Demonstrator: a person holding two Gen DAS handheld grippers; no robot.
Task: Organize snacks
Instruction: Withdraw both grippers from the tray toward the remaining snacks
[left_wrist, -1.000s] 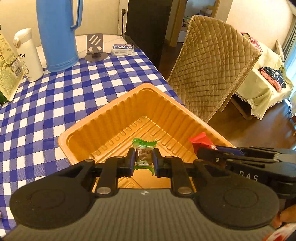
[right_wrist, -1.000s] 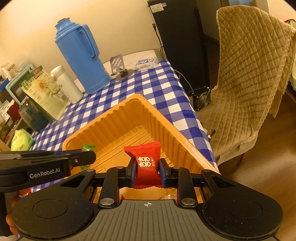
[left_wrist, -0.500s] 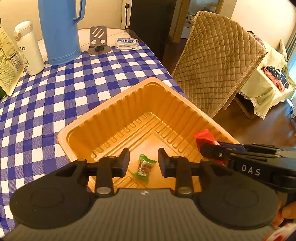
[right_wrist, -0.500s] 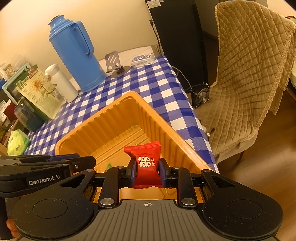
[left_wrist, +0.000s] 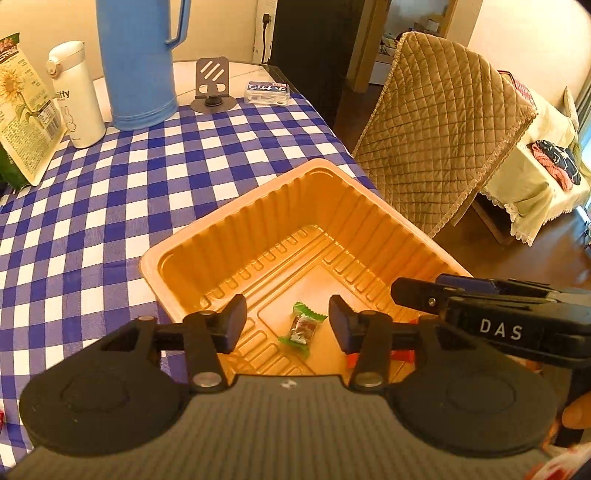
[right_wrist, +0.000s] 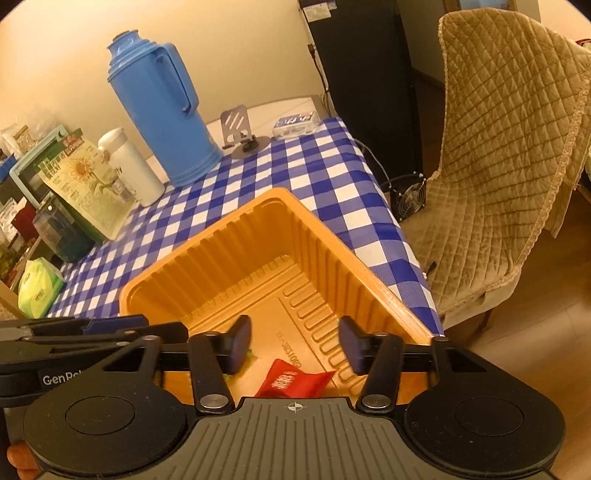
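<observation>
Both claws, the left claw (left_wrist: 287, 322) and the right claw (right_wrist: 294, 343), are opening empty over the orange tray (left_wrist: 236, 236), where the green candy (left_wrist: 302, 328) and the red packet (right_wrist: 295, 380) already lie, so this pair looks delivered; I cannot tell whether more snacks wait.

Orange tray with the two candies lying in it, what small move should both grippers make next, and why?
Probably lift both grippers clear. The green candy and red packet already lie on the tray floor, and the left gripper and right gripper are opening with nothing gripped.

The right gripper (right_wrist: 293, 341) is opening above the orange tray (right_wrist: 354, 264). A red snack (right_wrist: 293, 380) lies on the tray floor, free of its fingers.
</observation>
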